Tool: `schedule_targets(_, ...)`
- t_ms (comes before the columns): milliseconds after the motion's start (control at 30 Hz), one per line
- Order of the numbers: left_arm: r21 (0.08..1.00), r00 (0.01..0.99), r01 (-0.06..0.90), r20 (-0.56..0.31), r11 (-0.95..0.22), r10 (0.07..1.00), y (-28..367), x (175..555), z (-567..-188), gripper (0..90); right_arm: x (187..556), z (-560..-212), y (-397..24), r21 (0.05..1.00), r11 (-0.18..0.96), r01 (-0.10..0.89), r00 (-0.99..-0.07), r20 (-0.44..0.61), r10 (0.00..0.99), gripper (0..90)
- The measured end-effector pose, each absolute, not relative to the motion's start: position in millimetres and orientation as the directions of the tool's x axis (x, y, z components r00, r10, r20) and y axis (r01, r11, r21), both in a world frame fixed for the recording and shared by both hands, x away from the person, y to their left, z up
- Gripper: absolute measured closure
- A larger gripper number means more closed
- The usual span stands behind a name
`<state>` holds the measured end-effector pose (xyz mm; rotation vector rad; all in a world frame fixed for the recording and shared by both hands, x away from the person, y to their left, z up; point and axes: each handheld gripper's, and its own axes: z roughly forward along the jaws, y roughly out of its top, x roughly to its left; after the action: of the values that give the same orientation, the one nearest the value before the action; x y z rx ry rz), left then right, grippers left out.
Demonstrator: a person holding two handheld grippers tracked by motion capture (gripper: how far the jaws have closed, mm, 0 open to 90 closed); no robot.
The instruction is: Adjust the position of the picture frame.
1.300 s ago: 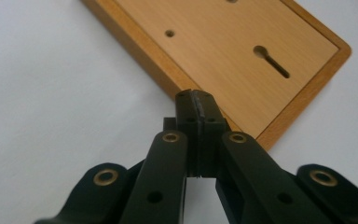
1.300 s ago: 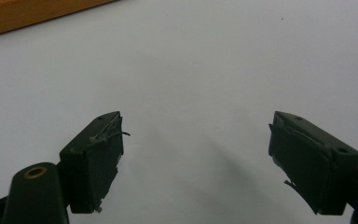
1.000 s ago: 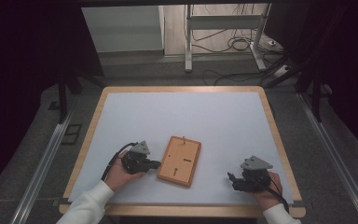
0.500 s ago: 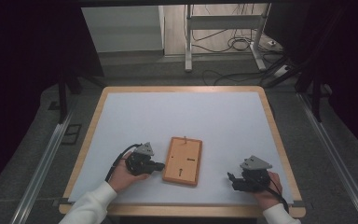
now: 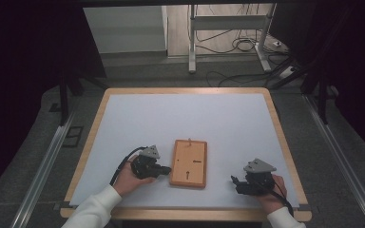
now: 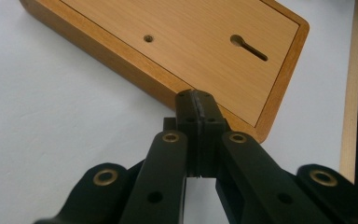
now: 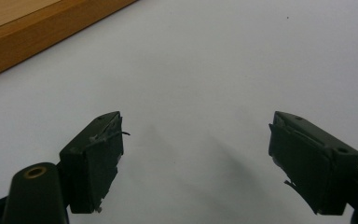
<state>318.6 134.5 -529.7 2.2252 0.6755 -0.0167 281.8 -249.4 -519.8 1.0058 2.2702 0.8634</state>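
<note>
Left gripper view: the left gripper (image 6: 196,100), jaws closed and empty, presses against the wooden board (image 6: 186,46); pushing off-centre could spin it. The right gripper (image 7: 193,158) is wide open and holds nothing.

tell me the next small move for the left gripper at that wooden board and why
Probably keep nudging the wooden board sideways toward the right gripper. The left gripper is shut, with its closed tips against the board's long edge, so it can only push, not grasp. The board lies flat on the white table, and the right gripper waits open, apart from the board's far side.
</note>
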Motion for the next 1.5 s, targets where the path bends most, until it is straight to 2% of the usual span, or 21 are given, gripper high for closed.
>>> schedule_targets(600, 0.696, 0.857, 0.479, -0.240, -0.534, 0.457, 132.0, 320.2, -530.8, 90.0, 281.6, -520.0, -249.4, 0.718, 0.526, 0.457, -0.599, -0.189, 0.778, 18.0)
schedule_targets(867, 0.758, 0.844, 0.449, -0.186, -0.473, 0.503, 145.2, 321.4, -519.2, 89.5, 280.9, -517.9, -253.6, 0.726, 0.511, 0.459, -0.587, -0.184, 0.788, 18.0)
schedule_targets(1033, 0.765, 0.841, 0.432, -0.150, -0.478, 0.520, 148.2, 321.9, -520.2, 77.5, 280.3, -517.6, -252.4, 0.725, 0.516, 0.456, -0.592, -0.186, 0.784, 18.0)
schedule_targets(1133, 0.769, 0.836, 0.423, -0.126, -0.479, 0.535, 148.4, 322.4, -520.4, 63.0, 280.2, -517.1, -252.6, 0.727, 0.513, 0.456, -0.590, -0.185, 0.786, 18.0)
schedule_targets(1233, 0.773, 0.823, 0.429, -0.122, -0.467, 0.555, 149.4, 323.2, -519.4, 53.2, 280.4, -517.5, -252.7, 0.728, 0.513, 0.455, -0.589, -0.186, 0.787, 18.0)
schedule_targets(1500, 0.789, 0.814, 0.417, -0.104, -0.451, 0.571, 149.4, 327.7, -512.5, 41.7, 279.3, -513.5, -254.1, 0.743, 0.499, 0.446, -0.579, -0.185, 0.794, 18.0)
